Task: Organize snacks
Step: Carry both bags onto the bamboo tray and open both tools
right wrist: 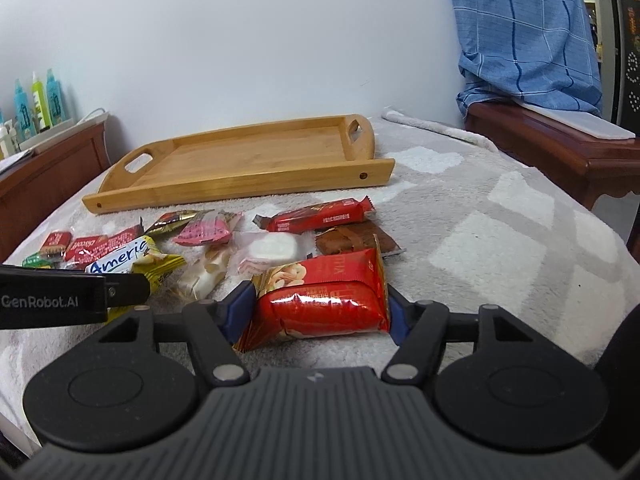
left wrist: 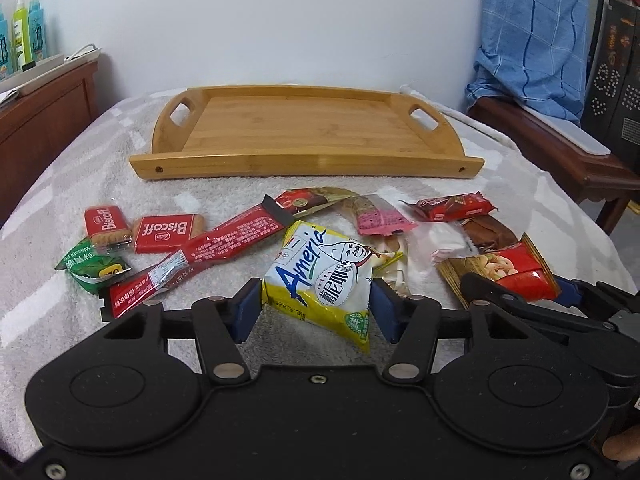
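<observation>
White wall and a grey-and-white blanket (right wrist: 480, 216) over the tabletop formed the setting; a blue checked cloth (right wrist: 520, 32) hung at the far right. At the back lay the wooden tray (left wrist: 304, 164), its floor bare in both views. I judged the task barely begun: nothing had yet been placed in it.

All snacks remained loose on the blanket in front of the tray. Noted from left: green wasabi packet (left wrist: 94, 266), two Biscoff biscuits (left wrist: 168, 232), long red stick pack (left wrist: 208, 252), pink wrapper (left wrist: 378, 216), red chocolate bar (right wrist: 320, 214), brown wrapper (right wrist: 356, 240), white sweet (right wrist: 276, 250).

My left claw (left wrist: 316, 306) stood part-closed, its blue pads touching both sides of the yellow-and-white Ameria packet (left wrist: 324, 276), which appeared gripped and tilted. My right claw (right wrist: 320, 308) was likewise pressed against both sides of the red nut packet (right wrist: 332, 296), holding it. Whether either packet was fully clear of the blanket, I could not tell.

Outstanding, in my assessment: carry both held packets to the tray, then collect every remaining item.
</observation>
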`<state>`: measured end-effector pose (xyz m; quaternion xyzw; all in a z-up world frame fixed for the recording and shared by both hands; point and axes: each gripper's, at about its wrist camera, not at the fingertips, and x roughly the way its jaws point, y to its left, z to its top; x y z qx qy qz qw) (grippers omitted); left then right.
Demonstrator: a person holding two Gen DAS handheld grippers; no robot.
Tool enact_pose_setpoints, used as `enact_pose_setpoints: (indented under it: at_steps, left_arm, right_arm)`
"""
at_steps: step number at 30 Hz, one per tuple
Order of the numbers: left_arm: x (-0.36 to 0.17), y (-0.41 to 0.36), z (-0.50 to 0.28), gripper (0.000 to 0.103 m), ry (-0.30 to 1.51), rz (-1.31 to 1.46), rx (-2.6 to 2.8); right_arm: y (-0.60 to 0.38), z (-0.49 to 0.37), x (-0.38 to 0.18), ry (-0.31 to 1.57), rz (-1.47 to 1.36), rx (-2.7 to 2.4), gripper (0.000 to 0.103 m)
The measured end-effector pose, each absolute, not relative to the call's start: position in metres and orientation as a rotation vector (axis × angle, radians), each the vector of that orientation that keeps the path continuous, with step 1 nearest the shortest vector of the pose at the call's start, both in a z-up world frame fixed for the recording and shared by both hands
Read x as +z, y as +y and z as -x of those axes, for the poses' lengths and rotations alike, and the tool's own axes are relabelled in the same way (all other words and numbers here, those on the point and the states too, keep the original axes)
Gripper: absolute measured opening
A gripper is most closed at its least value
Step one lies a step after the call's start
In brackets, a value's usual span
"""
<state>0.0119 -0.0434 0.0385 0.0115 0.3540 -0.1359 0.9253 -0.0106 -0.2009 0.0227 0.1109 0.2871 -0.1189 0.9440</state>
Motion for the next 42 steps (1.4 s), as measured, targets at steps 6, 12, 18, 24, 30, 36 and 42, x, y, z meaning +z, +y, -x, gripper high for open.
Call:
enact_pose_setpoints:
  at_steps: [6,12,18,24,30,36,42]
  left_arm:
    - [0.047,-0.042,-0.009,0.055,0.716,-0.024,-0.274]
    - [0.06,-0.039,-0.005,0.055,0.681,-0.007,-0.262]
    - [0.077,-0.039,-0.008,0.055,0.646,0.0,-0.254]
    - [0.094,-0.043,-0.023,0.055,0.627,0.008,-0.246]
    - [0.11,-0.047,-0.056,0.055,0.616,0.029,-0.229]
    - [0.115,-0.053,-0.101,0.055,0.635,0.063,-0.203]
    - [0.104,-0.057,-0.151,0.055,0.668,0.085,-0.173]
  right_arm:
    - [-0.202,0.016,0.028,0.553,-0.236,-0.241,0.067]
    - [-0.208,0.023,0.041,0.507,-0.258,-0.228,0.067]
    - [-0.223,0.024,0.054,0.475,-0.321,-0.222,0.067]
    - [-0.24,0.008,0.071,0.427,-0.328,-0.21,0.067]
    - [-0.259,-0.031,0.083,0.393,-0.34,-0.171,0.067]
    - [-0.276,-0.084,0.085,0.408,-0.342,-0.147,0.067]
    - [-0.287,-0.128,0.073,0.445,-0.393,-0.08,0.067]
